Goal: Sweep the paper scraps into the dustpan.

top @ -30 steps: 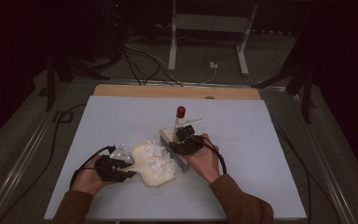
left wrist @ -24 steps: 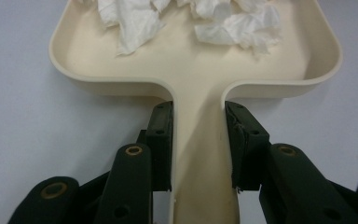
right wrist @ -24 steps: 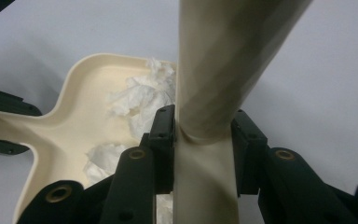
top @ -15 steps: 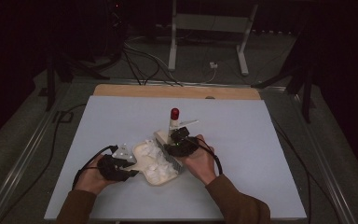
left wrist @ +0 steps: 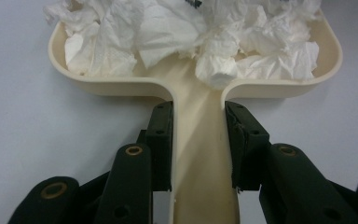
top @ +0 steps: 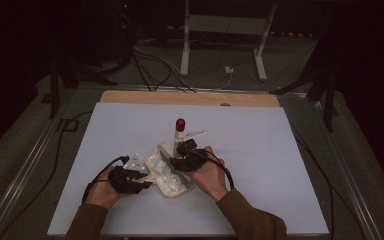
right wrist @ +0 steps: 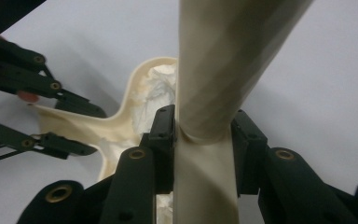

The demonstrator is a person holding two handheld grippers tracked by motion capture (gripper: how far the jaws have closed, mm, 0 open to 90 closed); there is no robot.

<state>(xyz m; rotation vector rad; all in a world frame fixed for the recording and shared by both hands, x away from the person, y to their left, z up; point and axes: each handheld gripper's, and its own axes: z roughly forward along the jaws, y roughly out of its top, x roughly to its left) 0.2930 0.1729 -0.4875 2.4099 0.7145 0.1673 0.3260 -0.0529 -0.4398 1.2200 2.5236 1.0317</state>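
Here, cream dustpan (left wrist: 200, 135) heaped with crumpled white tissue (left wrist: 186, 32), left gripper (left wrist: 199, 140) fingers clamped on its handle, right gripper (right wrist: 203, 140) fingers clamped on brush handle (right wrist: 214, 93).

Dark room, white tabletop (top: 260, 150), floor cables (top: 150, 65)

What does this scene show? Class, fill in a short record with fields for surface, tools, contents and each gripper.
surface: pale table top
tools: cream dustpan; brush with cream handle
contents: crumpled white tissue lying in the dustpan
left gripper: fingers shut on the dustpan's handle
right gripper: fingers shut on the brush handle, above the dustpan
other: red-capped white bottle behind the brush
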